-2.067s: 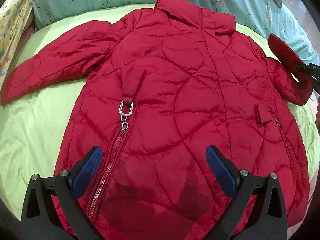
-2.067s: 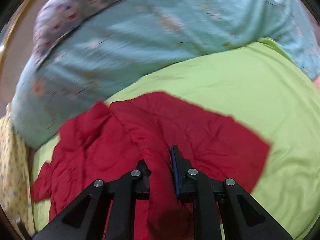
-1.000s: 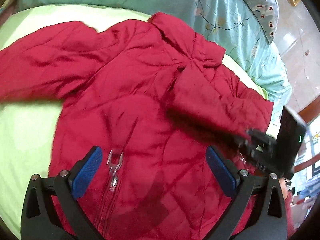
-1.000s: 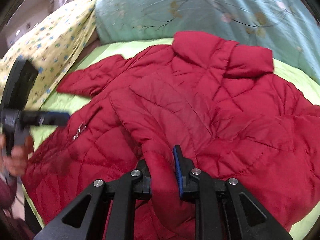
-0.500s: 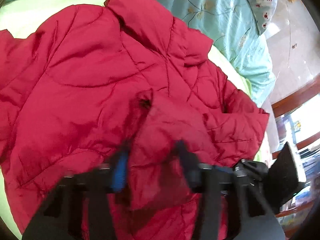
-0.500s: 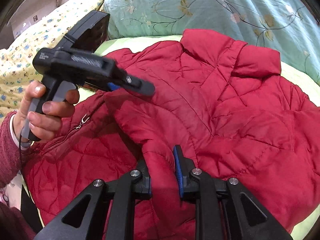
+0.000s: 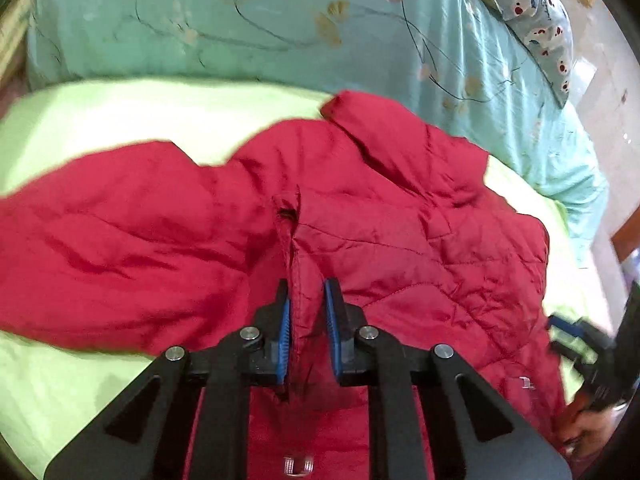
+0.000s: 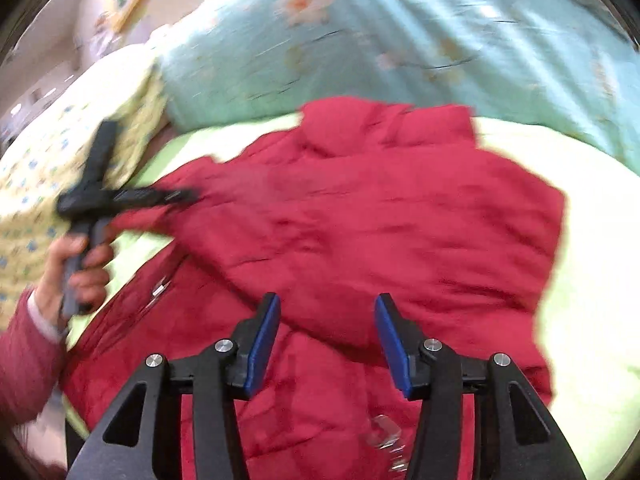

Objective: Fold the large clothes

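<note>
Left gripper (image 7: pixel 306 300), jaws just closed, pinched the red jacket (image 7: pixel 400 240) sleeve cuff to carry it inward; right gripper (image 8: pixel 326 332), at three o'clock, jaws just parted half-wide, held nothing, having released its folded sleeve.

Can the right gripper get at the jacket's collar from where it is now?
Probably yes. The right gripper has just been opening, nothing between its pads, and only flat jacket lies before the collar.

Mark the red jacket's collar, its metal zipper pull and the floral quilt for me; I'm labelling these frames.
Collar (image 7: pixel 384 128), left wrist view: on the turned-down flap.
Zipper pull (image 8: pixel 159 289), right wrist view: on the silver ring, blurred.
Floral quilt (image 7: pixel 240 28), left wrist view: on the teal fabric behind the jacket.
</note>
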`<move>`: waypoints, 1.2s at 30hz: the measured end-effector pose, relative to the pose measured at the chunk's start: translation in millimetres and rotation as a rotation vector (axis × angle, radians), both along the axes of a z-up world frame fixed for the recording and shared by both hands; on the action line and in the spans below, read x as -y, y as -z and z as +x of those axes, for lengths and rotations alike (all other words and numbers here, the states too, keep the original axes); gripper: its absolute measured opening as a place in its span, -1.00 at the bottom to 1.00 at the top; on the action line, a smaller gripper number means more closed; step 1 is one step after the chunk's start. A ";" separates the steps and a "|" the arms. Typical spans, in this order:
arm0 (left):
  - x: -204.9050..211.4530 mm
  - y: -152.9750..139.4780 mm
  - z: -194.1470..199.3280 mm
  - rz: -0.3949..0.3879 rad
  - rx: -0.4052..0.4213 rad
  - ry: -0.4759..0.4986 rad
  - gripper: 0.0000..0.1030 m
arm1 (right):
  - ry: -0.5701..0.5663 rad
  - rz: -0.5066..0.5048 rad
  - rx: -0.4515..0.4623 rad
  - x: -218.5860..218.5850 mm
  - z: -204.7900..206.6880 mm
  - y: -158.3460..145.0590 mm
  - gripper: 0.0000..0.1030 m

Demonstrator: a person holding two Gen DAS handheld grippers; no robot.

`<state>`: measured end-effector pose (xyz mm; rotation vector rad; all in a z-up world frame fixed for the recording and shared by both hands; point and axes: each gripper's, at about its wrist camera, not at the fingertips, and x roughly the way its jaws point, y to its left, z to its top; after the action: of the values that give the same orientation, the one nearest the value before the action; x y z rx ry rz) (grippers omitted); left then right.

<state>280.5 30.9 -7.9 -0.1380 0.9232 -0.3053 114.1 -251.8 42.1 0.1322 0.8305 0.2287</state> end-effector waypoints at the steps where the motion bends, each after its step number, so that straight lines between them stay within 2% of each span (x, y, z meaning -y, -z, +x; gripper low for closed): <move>1: 0.0 0.0 -0.1 0.018 0.014 -0.005 -0.73 | 0.044 -0.003 -0.001 6.8 5.9 0.2 0.00; 4: 4.8 5.2 1.5 0.064 0.018 -0.008 -0.72 | 0.127 -0.031 -0.003 19.2 24.8 5.8 0.13; 6: 7.2 9.7 1.0 0.084 0.012 -0.008 -0.71 | 0.163 -0.062 -0.035 24.9 36.7 18.4 0.31; 9: -5.6 5.6 -6.3 0.074 0.021 -0.037 -0.58 | 0.197 -0.093 -0.112 30.5 51.1 44.8 0.31; 11: -21.7 -3.1 -15.5 0.057 0.046 -0.088 -0.58 | 0.203 -0.082 -0.126 33.0 54.4 55.1 0.32; 13: -32.1 -12.5 -25.7 0.009 0.071 -0.098 -0.57 | 0.205 -0.079 -0.124 33.7 54.0 59.8 0.32; 15: -30.1 -20.7 -34.3 -0.052 0.088 -0.039 -0.57 | 0.209 -0.081 -0.122 32.8 54.5 61.3 0.34; 17: -15.1 -20.4 -36.0 -0.076 0.081 0.026 -0.57 | 0.212 -0.092 -0.125 30.5 54.7 61.2 0.36; 19: 6.7 -15.5 -34.5 -0.054 0.072 0.076 -0.57 | 0.211 -0.109 -0.129 27.3 54.7 61.3 0.37; 22: 33.4 -0.2 -23.9 0.008 0.043 0.092 -0.57 | 0.215 -0.117 -0.144 24.5 55.5 60.2 0.42; 25: 46.5 40.2 -4.2 0.107 -0.057 0.051 -0.57 | 0.246 -0.114 -0.149 22.4 51.2 49.0 0.41; 28: 42.5 54.4 2.1 0.066 -0.058 0.037 -0.57 | 0.229 -0.098 -0.090 14.0 42.1 34.2 0.45; 29: 42.4 54.0 2.9 0.062 -0.060 0.036 -0.57 | 0.220 -0.100 -0.094 11.4 42.7 34.9 0.53; 33: 40.5 55.9 3.0 0.048 -0.066 0.039 -0.57 | 0.216 -0.139 -0.159 11.2 53.8 62.7 0.62; 36: 36.3 59.1 2.4 0.023 -0.064 0.040 -0.57 | 0.210 -0.151 -0.154 9.9 56.9 72.0 0.67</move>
<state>282.8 -5.4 -67.0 -0.1085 0.9930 -0.3285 171.0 -261.7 -29.9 0.0953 0.9763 -0.0429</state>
